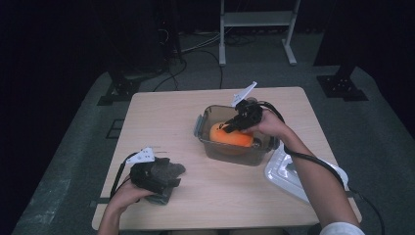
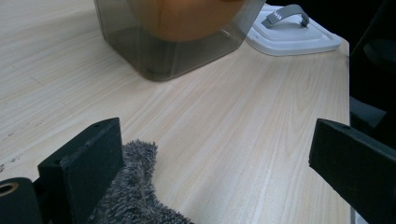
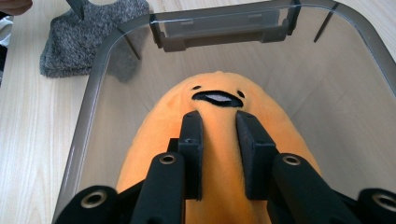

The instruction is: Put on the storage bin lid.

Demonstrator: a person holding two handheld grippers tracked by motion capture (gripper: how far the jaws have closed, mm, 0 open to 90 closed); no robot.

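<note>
Right now the right gripper [image 3: 218,122] is pinching a fold of the orange plush [image 3: 219,154] between its jaws, which are standing close together with fabric bunched between the pads; whether they are pressing hard or slackening is hard to judge from this angle. The plush is sitting inside the smoky clear bin [image 1: 234,133] near the table's middle, its long axis running roughly along the bin's length, face end pointing away from the jaws toward the far latch. So the jaws are coming at it from above and behind, gripping near the middle of its back.

The left gripper [image 2: 210,154] is resting well apart, at the near left of the table, jaws standing wide with nothing between them; one jaw is lying against a grey fuzzy cloth [image 2: 133,196]. The white lid [image 1: 288,171] is lying just beside the bin on the right, nearer the right hand.

The right hand is plainly the nearer one, so any next move on the plush or lid is probably falling to it.
</note>
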